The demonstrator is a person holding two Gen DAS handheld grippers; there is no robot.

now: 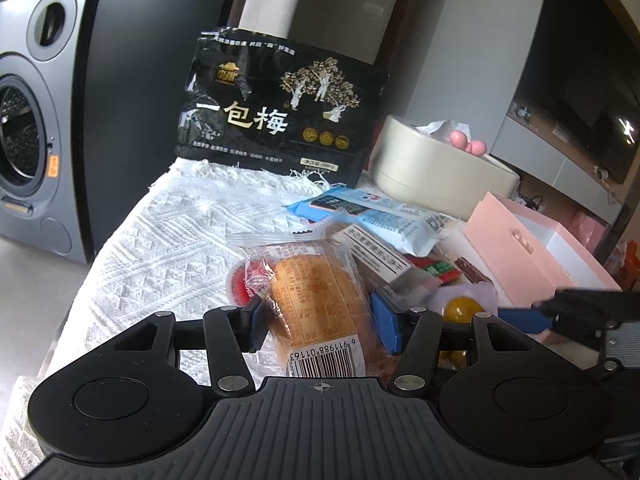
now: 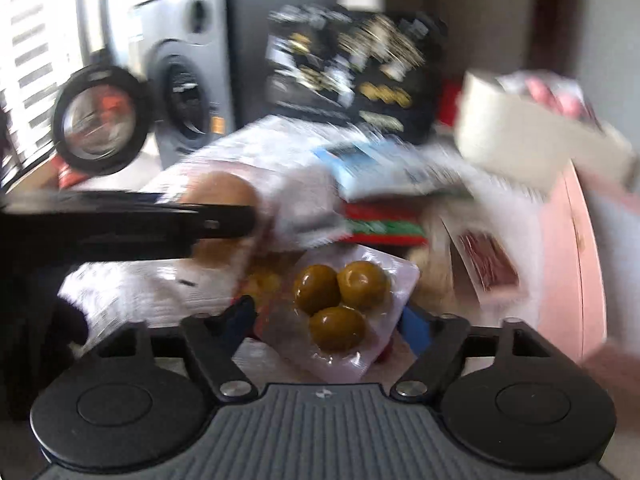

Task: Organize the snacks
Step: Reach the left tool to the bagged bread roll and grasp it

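Note:
In the left wrist view my left gripper [image 1: 320,330] is shut on a clear-wrapped bread roll [image 1: 316,300], barcode end toward the camera, its blue pads pressing on both sides of the wrapper. The right wrist view shows my right gripper [image 2: 328,322] shut on a clear vacuum packet of three olive-brown round fruits [image 2: 340,300]; packet and gripper are sharp while everything behind is smeared. The other snacks lie in a pile on the white woven cloth [image 1: 160,240]. A blue finger of the right gripper [image 1: 524,319] reaches in from the right, beside one of those fruits [image 1: 464,308].
A big black plum bag [image 1: 280,108] stands upright at the back. A blue packet [image 1: 372,208], red-and-green packets [image 1: 440,270] and a red jelly cup [image 1: 240,284] lie in the pile. A round cream tissue box [image 1: 436,168] and a pink box [image 1: 516,256] sit right; a washing machine [image 1: 24,140] stands left.

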